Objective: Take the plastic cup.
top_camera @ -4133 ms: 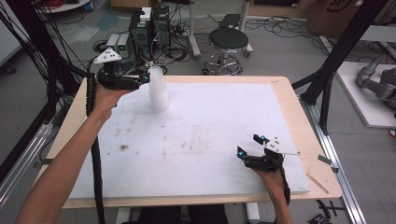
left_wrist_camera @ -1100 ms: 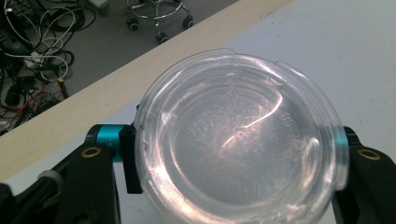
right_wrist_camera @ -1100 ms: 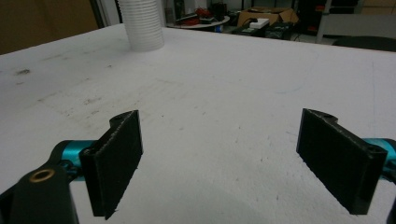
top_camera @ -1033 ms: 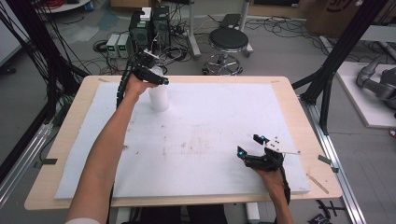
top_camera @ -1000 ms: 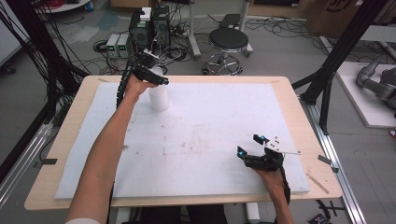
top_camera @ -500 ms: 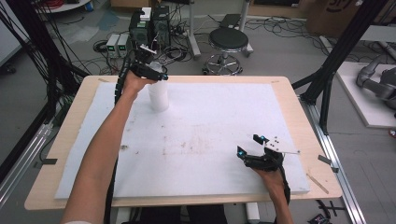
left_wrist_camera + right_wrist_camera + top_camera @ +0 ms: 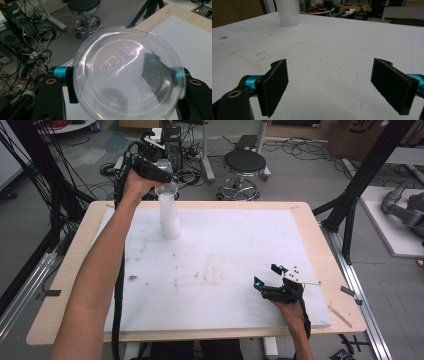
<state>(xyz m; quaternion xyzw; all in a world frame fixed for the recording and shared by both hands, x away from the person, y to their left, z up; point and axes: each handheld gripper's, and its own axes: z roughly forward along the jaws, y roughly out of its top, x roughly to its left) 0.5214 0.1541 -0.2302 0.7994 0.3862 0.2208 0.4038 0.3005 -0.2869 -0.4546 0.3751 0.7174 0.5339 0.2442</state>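
Observation:
A stack of clear plastic cups stands upright at the back left of the white board; it also shows far off in the right gripper view. My left gripper is raised above the stack, shut on one clear cup that it holds by the rim. The left gripper view looks into that cup, pinched between both jaws of my left gripper, which have just been closing on it. My right gripper rests low at the front right, open, with nothing between its jaws.
The board lies on a wooden table. A stool, cables and equipment sit on the floor behind the table. Black frame posts rise at the table's left and right sides.
My left hand has risen, lifting the top cup up off the stack. The right gripper has stayed where it was.

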